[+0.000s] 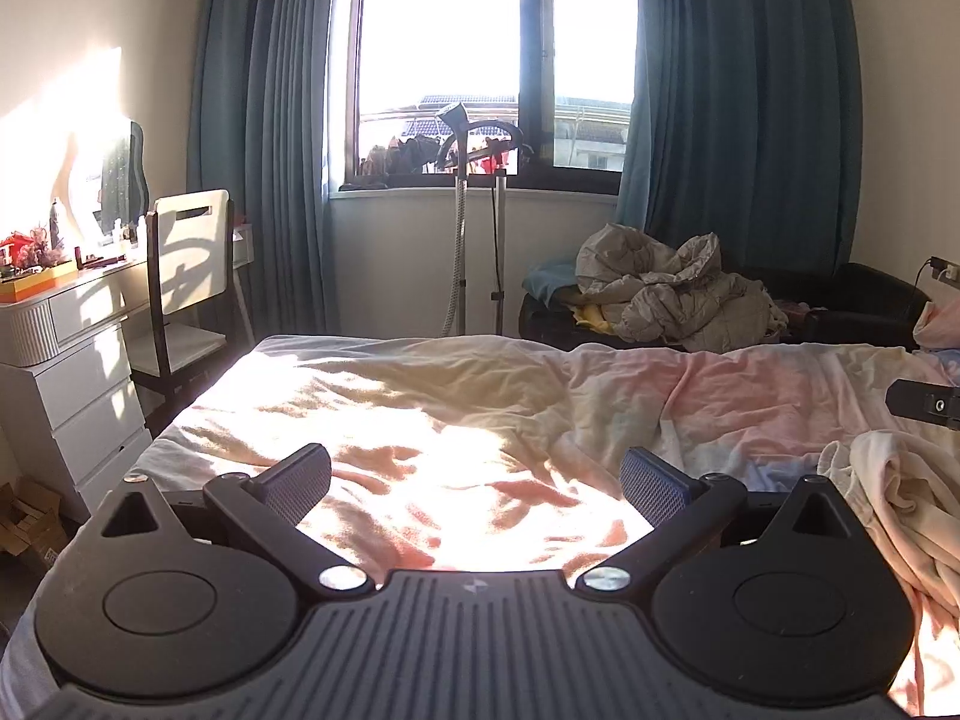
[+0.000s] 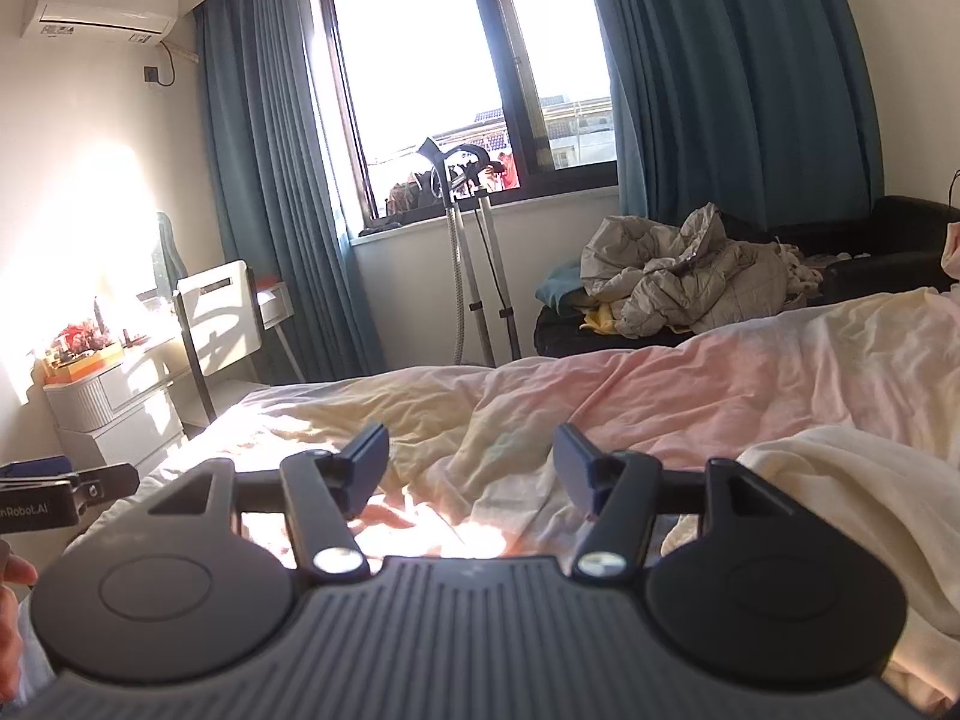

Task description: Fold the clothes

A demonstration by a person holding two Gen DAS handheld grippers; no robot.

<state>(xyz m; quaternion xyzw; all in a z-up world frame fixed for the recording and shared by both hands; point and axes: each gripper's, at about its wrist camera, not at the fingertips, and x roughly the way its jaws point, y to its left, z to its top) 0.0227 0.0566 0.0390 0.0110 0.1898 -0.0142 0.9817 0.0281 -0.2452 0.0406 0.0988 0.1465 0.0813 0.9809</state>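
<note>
both tongs agape, empty

We see the bedsheet in pastel pink, pale yellow and light blue patches, sunlit bright near the left side; cream garment on its right, plain, no print; curtains teal-blue, solid; jacket grey-beige, quilted; sofa black; dresser white with ribbed front edge; chair white back on dark frame; left gripper black with dark textured pads; right gripper black, pads dark blue; air conditioner white
</note>
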